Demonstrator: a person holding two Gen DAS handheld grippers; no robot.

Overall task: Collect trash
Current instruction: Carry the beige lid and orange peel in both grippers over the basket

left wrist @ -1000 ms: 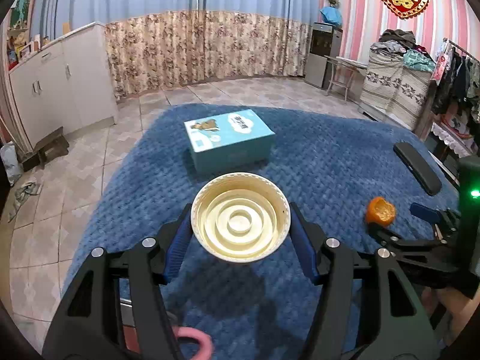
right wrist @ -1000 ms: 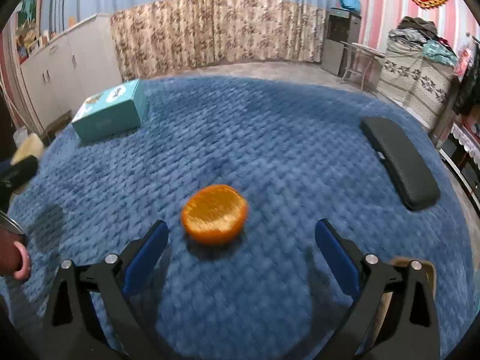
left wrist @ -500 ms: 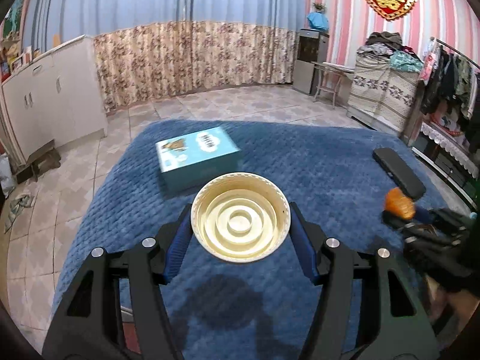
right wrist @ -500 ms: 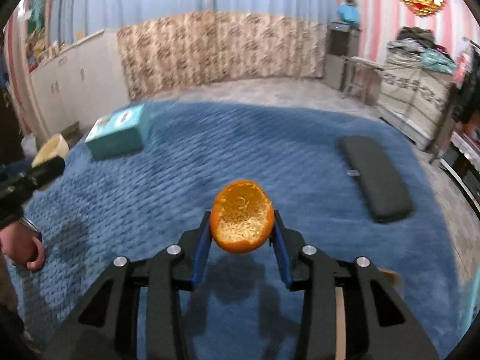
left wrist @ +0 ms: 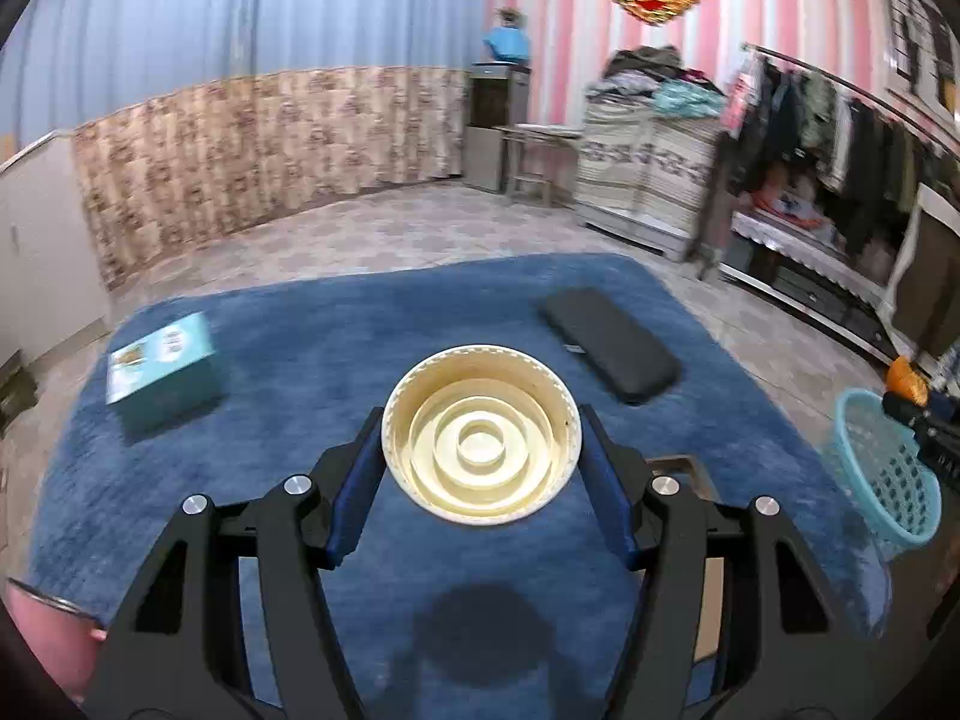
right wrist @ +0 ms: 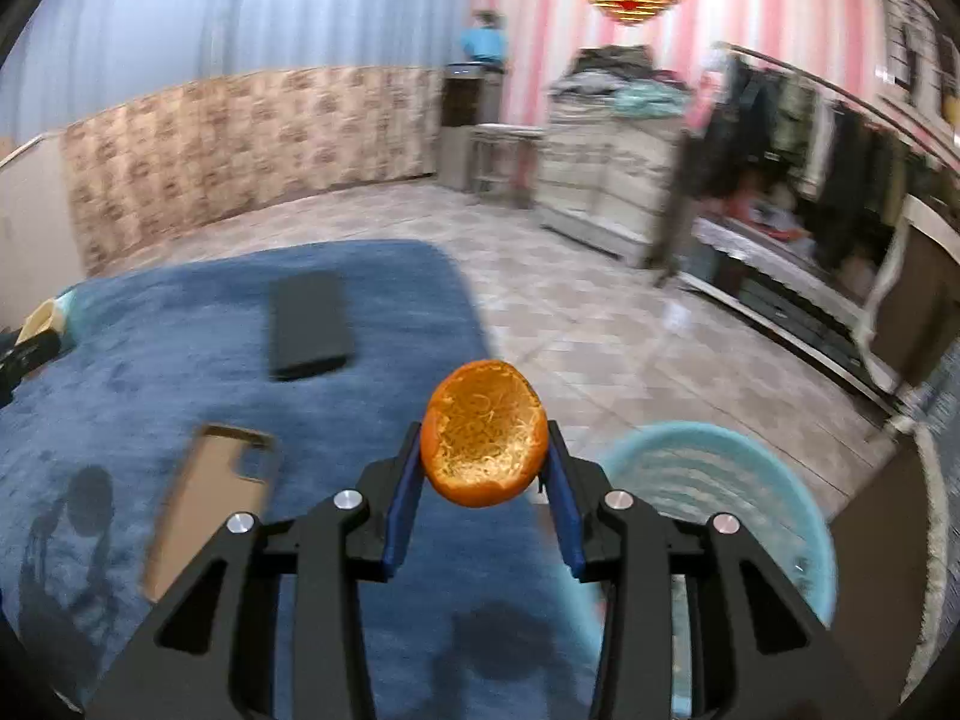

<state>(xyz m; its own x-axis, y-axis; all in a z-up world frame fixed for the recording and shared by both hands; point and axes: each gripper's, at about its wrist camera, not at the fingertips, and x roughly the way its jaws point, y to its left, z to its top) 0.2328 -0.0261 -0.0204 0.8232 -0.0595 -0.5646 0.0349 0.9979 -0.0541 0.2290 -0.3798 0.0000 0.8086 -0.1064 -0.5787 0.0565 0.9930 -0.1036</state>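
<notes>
Blue plush blanket (left wrist: 300, 480) below, my left tongs (left wrist: 482, 450) clamped on a cream plastic lid (left wrist: 482, 433), my right tongs (right wrist: 483, 450) gripping a hollow orange peel (right wrist: 483, 432) held beside the turquoise basket (right wrist: 750, 480).

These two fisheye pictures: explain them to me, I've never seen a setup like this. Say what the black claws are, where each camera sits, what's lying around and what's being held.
There is no robot here. A person holds a hand-operated left gripper and right gripper, each with a camera looking out along its black arms and blue-padded jaws.

The left one grips a cream plastic lid, hollow side facing the camera. The right one grips an orange peel, held near a light blue basket beside the carpet.

On the blue carpet lie a teal box, a black flat case and a tan phone case. From the left camera, the basket and the peel show at the far right.
</notes>
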